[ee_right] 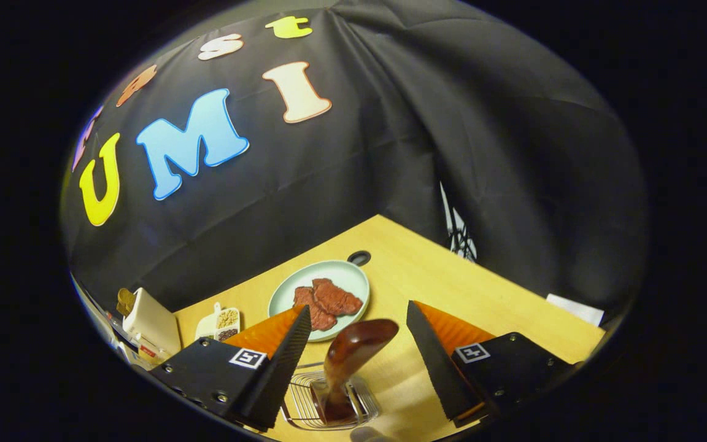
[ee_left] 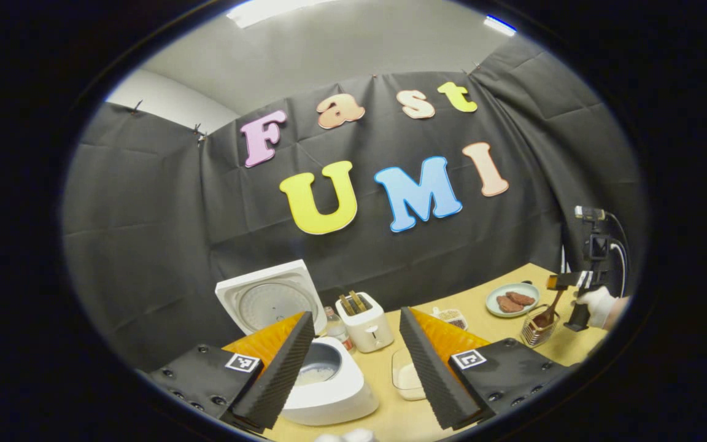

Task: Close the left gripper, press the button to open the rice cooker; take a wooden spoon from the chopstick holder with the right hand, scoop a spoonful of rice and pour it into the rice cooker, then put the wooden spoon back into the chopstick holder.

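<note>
Both grippers gape: the right gripper, low centre, straddles the wooden spoon in its chopstick holder without touching, while the left gripper faces the opened rice cooker.

This is a staged recording booth dressed as a kitchen, not a real home. Creased black cloth pinned up with clips forms the walls, and above it a plain grey ceiling with strip lights shows. A pale wooden worktop carries kitchen things: a white rice cooker with its lid raised, a cream two-slot toaster, a pale green round plate of brown meat slices, a small white divided dish of grains and a wire chopstick holder with a dark wooden spoon in it.
</note>
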Demonstrator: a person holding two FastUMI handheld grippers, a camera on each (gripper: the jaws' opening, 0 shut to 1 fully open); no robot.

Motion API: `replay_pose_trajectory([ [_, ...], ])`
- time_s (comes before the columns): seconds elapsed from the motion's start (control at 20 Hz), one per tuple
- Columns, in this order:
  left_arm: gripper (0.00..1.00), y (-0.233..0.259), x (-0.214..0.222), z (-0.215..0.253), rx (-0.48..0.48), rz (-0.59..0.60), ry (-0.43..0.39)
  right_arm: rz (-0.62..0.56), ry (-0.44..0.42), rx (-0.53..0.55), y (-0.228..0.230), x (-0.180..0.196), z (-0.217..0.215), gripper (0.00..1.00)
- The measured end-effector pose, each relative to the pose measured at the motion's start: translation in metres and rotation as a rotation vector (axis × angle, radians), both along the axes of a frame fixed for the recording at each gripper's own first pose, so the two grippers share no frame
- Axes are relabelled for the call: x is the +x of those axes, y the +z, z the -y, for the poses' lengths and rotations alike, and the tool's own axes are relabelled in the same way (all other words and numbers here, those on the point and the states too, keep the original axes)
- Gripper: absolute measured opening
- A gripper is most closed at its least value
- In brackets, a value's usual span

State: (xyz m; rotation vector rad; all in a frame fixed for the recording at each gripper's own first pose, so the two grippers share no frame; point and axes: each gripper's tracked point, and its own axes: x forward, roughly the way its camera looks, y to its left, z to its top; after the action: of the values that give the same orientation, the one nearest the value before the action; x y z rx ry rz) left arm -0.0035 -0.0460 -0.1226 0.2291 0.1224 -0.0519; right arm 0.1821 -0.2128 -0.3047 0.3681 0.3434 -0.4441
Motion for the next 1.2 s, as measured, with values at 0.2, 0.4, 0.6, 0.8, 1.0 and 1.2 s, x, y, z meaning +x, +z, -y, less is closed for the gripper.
replay_pose_trajectory([
  [0.2, 0.99, 0.0, 0.005, -0.007, -0.028, -0.007, -0.01, 0.097, 0.016, -0.145, 0.075, -0.011, -0.007, 0.96],
  [0.4, 0.98, 0.013, 0.018, -0.025, -0.044, 0.025, -0.003, 0.181, 0.093, -0.226, 0.152, -0.02, -0.037, 0.96],
  [0.6, 0.99, 0.026, 0.032, -0.047, -0.076, 0.055, 0.016, 0.252, 0.168, -0.29, 0.214, -0.039, -0.087, 0.96],
  [0.8, 0.99, 0.034, 0.052, -0.077, -0.086, 0.07, 0.045, 0.284, 0.225, -0.357, 0.245, -0.066, -0.142, 0.96],
  [1.0, 0.97, 0.04, 0.079, -0.111, -0.12, 0.067, 0.083, 0.311, 0.308, -0.336, 0.249, -0.096, -0.2, 0.95],
  [1.2, 0.99, 0.055, 0.111, -0.136, -0.129, 0.091, 0.097, 0.31, 0.358, -0.341, 0.243, -0.115, -0.228, 0.95],
])
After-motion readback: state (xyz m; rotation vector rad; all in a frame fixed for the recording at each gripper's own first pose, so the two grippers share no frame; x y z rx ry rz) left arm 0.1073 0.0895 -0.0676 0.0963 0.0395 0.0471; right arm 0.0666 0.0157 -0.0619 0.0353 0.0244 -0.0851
